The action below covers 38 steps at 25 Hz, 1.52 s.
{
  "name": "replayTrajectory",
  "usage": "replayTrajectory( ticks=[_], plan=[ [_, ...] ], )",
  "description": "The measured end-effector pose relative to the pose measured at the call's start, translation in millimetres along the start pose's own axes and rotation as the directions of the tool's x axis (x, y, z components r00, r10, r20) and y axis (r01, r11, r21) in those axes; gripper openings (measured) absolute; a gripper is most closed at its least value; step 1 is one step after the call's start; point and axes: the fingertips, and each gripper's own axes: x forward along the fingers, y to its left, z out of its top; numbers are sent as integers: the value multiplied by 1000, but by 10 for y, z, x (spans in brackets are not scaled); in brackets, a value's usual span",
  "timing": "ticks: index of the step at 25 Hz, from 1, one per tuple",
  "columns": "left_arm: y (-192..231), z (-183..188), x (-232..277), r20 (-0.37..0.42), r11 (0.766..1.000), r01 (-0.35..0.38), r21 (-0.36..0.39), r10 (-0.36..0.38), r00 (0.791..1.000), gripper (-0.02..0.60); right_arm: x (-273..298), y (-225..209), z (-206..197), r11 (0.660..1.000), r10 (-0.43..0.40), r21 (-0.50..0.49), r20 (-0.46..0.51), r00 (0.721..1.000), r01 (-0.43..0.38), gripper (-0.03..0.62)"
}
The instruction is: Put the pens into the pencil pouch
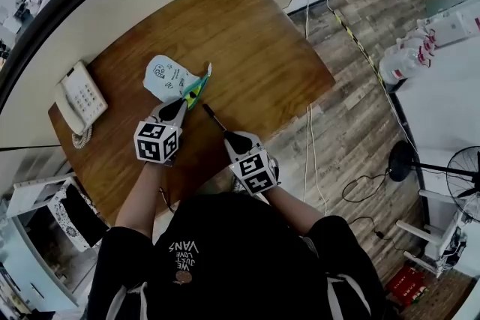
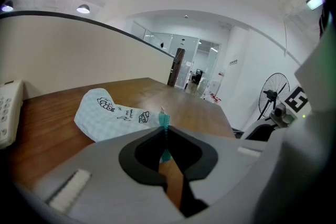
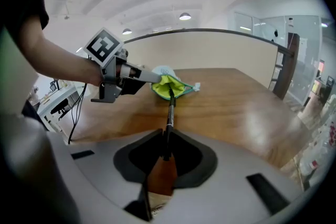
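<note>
The right gripper (image 3: 166, 136) has its fingers (image 3: 123, 164) clamped on the rear end of a black pen (image 3: 169, 113). The pen runs straight ahead of them, its tip at the yellow-green lined mouth of the pencil pouch (image 3: 167, 84); whether it is already inside cannot be told. The left gripper (image 2: 164, 134) has its fingers (image 2: 127, 164) pinched together on the teal zip edge (image 2: 165, 122) of that mouth, lifting one lip off the tabletop (image 1: 247, 49). The rest of the pale blue pouch lies flat beyond, near a telephone (image 1: 79, 97). The step in hand appears to be feeding the pen in. To do it well, the pen should probably travel along its own axis, low and into the gap under the raised lip, not across the zip teeth. The left grip needs to stay firm so the pouch does not slide under the push. Held so far back, the tip may wander, so a slow push seems wise, with release only once most of the barrel is inside.
</note>
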Motion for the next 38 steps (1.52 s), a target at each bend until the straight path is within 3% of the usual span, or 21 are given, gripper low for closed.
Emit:
replayTrajectory(
  ticks=[17,24,31,38],
  plan=[
    [-432,-195,-287,19,995,80,-56,-79,997,29,299,281,380,986,126,-112,20,992,-123,67],
    [-462,-162,-398,66,982,154,-110,-147,987,29,575,345,634,976,157,-158,32,987,-150,67],
    [-447,-131,-467,101,971,213,-112,-202,974,29,803,386,796,970,177,-173,33,984,-169,67],
    [-334,-123,-500,118,966,219,-137,-204,972,29,982,418,877,966,196,-179,42,980,-185,71]
  ],
)
